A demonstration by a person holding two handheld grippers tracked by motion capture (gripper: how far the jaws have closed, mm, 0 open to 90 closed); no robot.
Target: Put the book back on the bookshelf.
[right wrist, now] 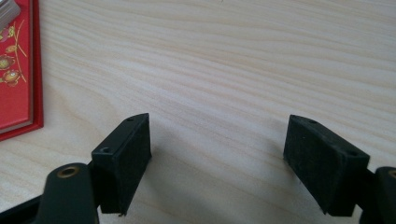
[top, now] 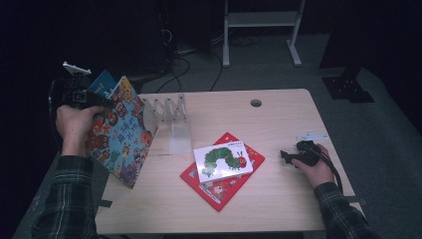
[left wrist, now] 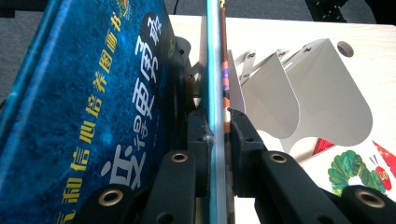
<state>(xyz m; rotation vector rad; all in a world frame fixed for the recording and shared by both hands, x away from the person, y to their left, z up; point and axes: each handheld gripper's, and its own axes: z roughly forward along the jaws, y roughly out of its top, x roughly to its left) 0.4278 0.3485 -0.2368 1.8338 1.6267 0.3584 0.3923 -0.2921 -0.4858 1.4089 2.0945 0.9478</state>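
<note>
Colourful picture books [top: 122, 132] stand tilted at the left edge of the pale wooden table [top: 278, 199], their lower corner near the table's front-left part and their tops leaning out past the edge. The left gripper [top: 102, 102] pinches them near the top: in the left gripper view its two black jaws press from either side on the thin edges of the books [left wrist: 215, 93], with a dark blue cover bearing yellow and white characters [left wrist: 93, 116] spreading to one side. The left hand [top: 74, 124] wraps the gripper's body, a plaid sleeve behind it.

Just beside the books, toward the table's middle, stands a white book rack [top: 166, 112] with fanned upright dividers, seen as pale curved plates [left wrist: 299, 88] in the left gripper view.

At the table's centre lies a red book [top: 224, 186] with a white caterpillar book [top: 222, 162] flat on top of it.

Well apart on the right, the right gripper [top: 286, 156] rests low on the table in the right hand [top: 316, 169], pointing toward the red book. Its jaws stand spread wide over bare wood [right wrist: 219, 93] with nothing between them, the red book's corner [right wrist: 18, 70] off to one side.
</note>
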